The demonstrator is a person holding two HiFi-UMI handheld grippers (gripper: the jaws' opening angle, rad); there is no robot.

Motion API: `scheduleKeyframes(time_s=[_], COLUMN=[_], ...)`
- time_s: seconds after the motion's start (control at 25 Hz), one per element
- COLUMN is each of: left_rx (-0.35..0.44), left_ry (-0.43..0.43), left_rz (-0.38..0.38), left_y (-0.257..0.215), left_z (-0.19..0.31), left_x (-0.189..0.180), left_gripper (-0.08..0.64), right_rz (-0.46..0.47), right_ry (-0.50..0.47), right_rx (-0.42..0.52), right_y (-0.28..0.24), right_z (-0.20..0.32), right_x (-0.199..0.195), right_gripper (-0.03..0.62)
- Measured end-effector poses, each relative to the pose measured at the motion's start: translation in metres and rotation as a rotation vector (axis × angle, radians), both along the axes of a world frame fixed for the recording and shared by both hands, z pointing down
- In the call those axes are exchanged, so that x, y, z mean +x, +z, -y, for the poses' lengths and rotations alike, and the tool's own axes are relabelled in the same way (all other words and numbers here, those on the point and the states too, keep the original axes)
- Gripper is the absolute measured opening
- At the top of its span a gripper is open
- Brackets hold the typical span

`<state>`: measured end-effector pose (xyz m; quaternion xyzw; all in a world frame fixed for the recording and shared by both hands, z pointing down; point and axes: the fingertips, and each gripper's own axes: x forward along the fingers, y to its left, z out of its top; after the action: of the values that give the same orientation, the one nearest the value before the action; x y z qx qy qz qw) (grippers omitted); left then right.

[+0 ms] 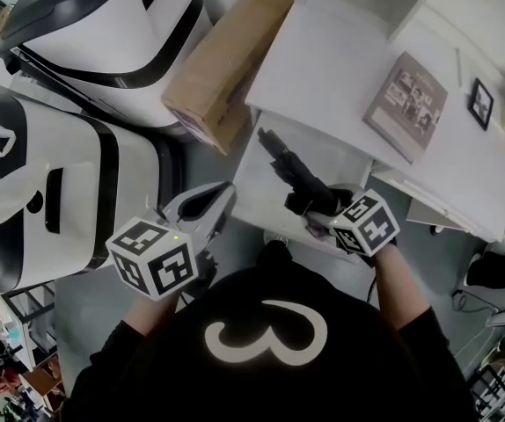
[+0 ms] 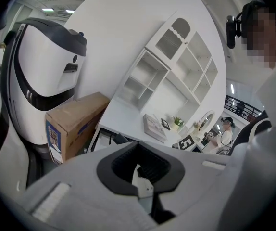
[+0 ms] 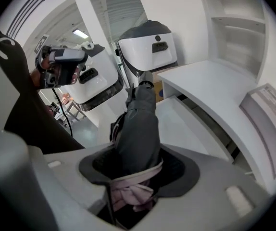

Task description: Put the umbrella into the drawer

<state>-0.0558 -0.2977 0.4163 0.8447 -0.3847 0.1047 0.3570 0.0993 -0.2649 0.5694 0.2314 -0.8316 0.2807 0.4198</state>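
Observation:
A dark folded umbrella points away from me over the open white drawer under the desk. My right gripper is shut on its near end, where a pale strap wraps it. In the right gripper view the umbrella fills the space between the jaws of that gripper and rises toward the drawer. My left gripper hangs to the left of the drawer's front corner. Its jaws look closed, and in the left gripper view this gripper has nothing in it.
Two large white-and-black machines stand at the left, with a cardboard box beside the desk. A book and a small frame lie on the desk. A white shelf unit rises behind it.

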Motion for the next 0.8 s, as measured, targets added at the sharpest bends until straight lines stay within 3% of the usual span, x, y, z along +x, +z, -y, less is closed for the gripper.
scheduleKeyframes(time_s=[0.8], left_rx=[-0.071], left_ry=[-0.057], left_rz=[0.007], left_y=[0.034], left_z=[0.036], left_x=[-0.023], left_gripper=[0.009], right_rz=[-0.238], right_ry=[-0.09], right_rx=[-0.146], right_y=[0.116], right_z=[0.022], right_x=[0.005], right_gripper=[0.235])
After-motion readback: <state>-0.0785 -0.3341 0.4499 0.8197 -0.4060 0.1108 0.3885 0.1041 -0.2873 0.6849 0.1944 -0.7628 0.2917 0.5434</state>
